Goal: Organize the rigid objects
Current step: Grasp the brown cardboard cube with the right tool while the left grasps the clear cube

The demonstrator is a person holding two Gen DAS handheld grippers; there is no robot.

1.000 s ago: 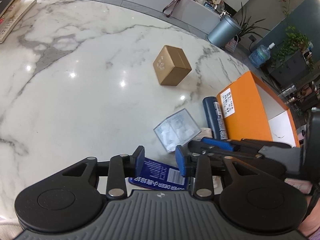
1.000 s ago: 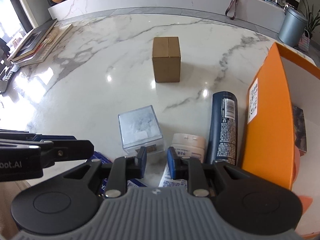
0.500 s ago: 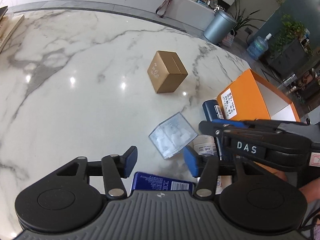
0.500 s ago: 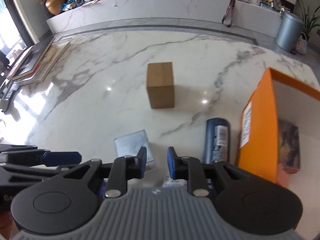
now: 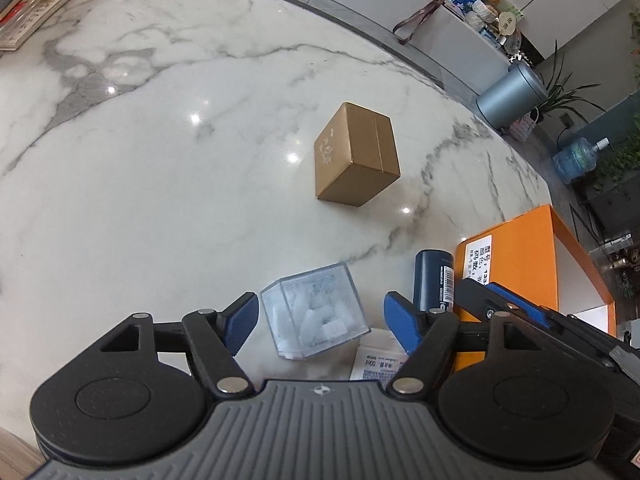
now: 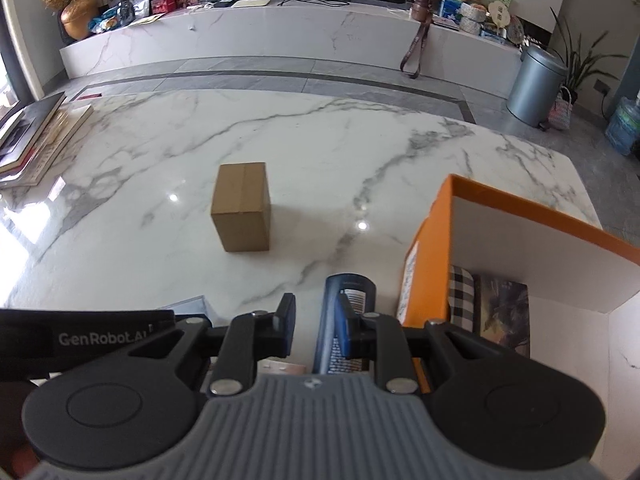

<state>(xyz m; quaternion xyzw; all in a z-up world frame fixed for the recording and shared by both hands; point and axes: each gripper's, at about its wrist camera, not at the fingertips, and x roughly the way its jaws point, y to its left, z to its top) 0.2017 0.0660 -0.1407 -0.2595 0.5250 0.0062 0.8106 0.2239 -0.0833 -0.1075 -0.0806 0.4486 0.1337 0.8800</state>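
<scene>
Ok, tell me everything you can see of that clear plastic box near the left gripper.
The clear plastic box is a small see-through cube with frosted, whitish contents that cannot be made out. It sits closed and slightly skewed on the marble table, directly ahead of the left gripper, whose jaws have just been opening and now stand wide, framing it without touching. A white labelled packet lies against its lower right corner; the dark blue can lies to its right, apart.
</scene>
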